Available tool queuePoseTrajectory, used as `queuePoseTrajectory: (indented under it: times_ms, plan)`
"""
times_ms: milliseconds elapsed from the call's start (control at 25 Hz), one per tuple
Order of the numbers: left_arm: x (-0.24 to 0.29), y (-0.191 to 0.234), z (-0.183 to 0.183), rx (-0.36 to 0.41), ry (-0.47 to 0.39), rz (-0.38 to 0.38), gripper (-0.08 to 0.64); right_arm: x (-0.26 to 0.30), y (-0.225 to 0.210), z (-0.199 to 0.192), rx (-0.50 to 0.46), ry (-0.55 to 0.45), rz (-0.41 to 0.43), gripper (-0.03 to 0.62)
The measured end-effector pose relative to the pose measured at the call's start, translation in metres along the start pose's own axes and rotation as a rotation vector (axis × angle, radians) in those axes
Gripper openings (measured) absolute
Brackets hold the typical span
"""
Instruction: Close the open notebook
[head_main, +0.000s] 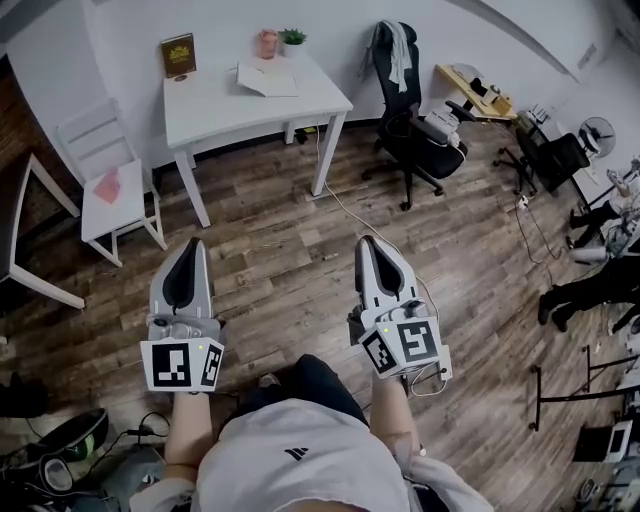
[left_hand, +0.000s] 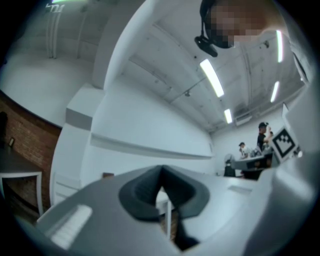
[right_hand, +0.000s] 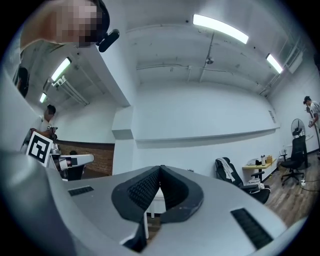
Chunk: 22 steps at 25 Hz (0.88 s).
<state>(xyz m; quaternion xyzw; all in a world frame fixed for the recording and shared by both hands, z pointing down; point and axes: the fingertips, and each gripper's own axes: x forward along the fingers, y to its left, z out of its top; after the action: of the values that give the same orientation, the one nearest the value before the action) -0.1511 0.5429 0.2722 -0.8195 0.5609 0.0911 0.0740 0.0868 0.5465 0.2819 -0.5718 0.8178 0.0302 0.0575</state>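
The open notebook (head_main: 267, 78) lies flat on the white table (head_main: 215, 105) at the far side of the room. Both grippers hang over the wooden floor, well short of the table. My left gripper (head_main: 188, 246) points toward the table; its jaws are shut with nothing between them. My right gripper (head_main: 371, 243) is level with it, jaws also shut and empty. In the left gripper view the left gripper's (left_hand: 161, 170) dark pads meet at the tip. The right gripper view shows the same for the right gripper (right_hand: 160, 169), with the table's legs just visible beyond.
On the table stand a brown book (head_main: 178, 55), a pink cup (head_main: 267, 43) and a small plant (head_main: 292, 38). A white chair (head_main: 110, 185) stands left of the table, a black office chair (head_main: 415, 130) to its right. A cable (head_main: 350, 212) runs across the floor.
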Motion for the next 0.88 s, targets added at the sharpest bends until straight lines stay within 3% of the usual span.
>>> queuePoseTrajectory:
  times_ms: [400,880]
  plan:
    - [0.062,0.032,-0.026,-0.004,0.023,-0.011,0.009,0.071,-0.026,-0.023,0.020,0.028,-0.025,-0.006]
    - [0.225,0.073,-0.045,0.035,0.000,0.043,0.009,0.242,-0.112,-0.015,0.108,-0.030,0.054,-0.006]
